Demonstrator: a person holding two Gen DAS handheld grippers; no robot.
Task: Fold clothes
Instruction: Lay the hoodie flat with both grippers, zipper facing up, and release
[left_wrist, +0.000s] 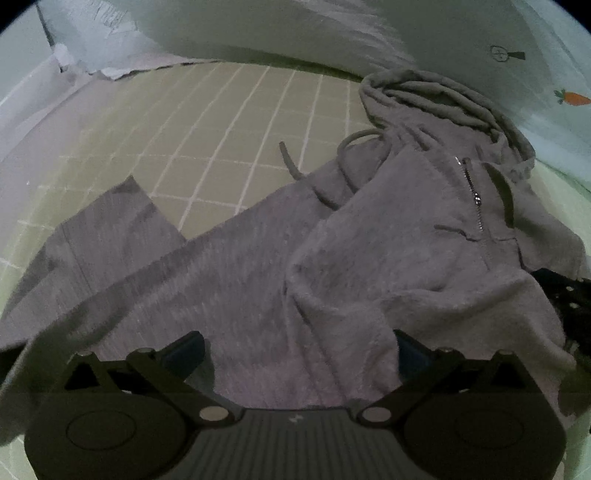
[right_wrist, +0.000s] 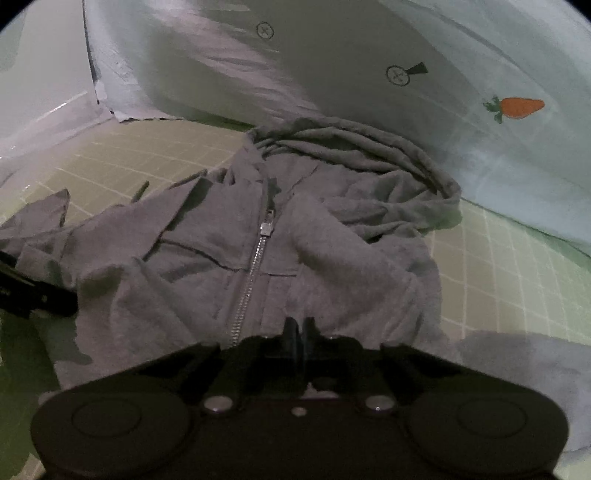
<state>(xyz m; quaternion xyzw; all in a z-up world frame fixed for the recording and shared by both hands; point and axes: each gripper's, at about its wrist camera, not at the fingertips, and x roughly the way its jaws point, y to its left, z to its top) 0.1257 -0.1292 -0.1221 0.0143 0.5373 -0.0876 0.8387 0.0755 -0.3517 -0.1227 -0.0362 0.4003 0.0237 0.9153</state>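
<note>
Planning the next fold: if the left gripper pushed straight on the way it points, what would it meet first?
Probably the grey hoodie: its fabric already lies between the open left gripper fingers, though depth is unclear.

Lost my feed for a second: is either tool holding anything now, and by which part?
The right tool is shut on the grey hoodie, pinching its front just right of the zipper. The left tool is open, hoodie fabric lying between its fingers.
</note>
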